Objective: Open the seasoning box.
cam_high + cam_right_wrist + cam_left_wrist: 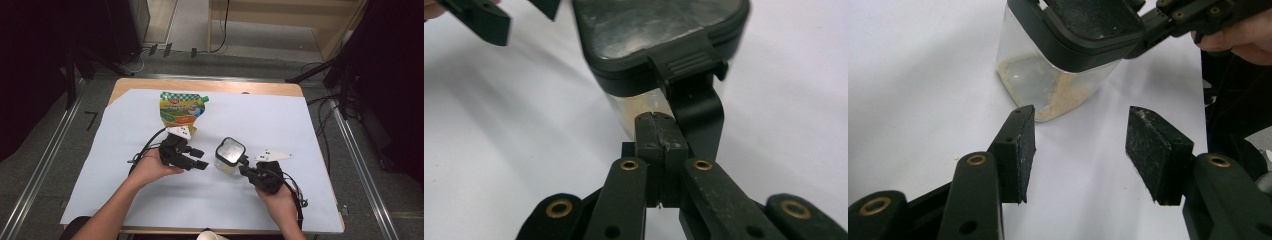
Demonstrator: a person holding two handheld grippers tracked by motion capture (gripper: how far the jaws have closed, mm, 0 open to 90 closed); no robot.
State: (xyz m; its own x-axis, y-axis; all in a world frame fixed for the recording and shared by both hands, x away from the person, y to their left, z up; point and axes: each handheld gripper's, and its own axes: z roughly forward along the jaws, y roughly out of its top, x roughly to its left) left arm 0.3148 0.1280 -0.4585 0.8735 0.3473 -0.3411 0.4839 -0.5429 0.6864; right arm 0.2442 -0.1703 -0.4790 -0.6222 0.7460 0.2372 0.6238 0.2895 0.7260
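A clear square container (226,164) (1048,85) with a black lid (231,151) (649,30) stands mid-table, a thin layer of beige powder at its bottom. My left gripper (200,158) (1080,145) is open and points at the container from its left, a short gap away, with nothing between its pads. My right gripper (244,168) (659,135) is shut, its tips at the container's right side just under the lid's latch (689,62), whose flap hangs down behind them. The left gripper's fingers (479,20) appear at the top left of the right gripper view.
A yellow and green spouted pouch (181,110) lies flat at the back of the white sheet (280,115) that covers the wooden table. A paper cup rim (212,235) peeks in at the near edge. Cables trail from both grippers.
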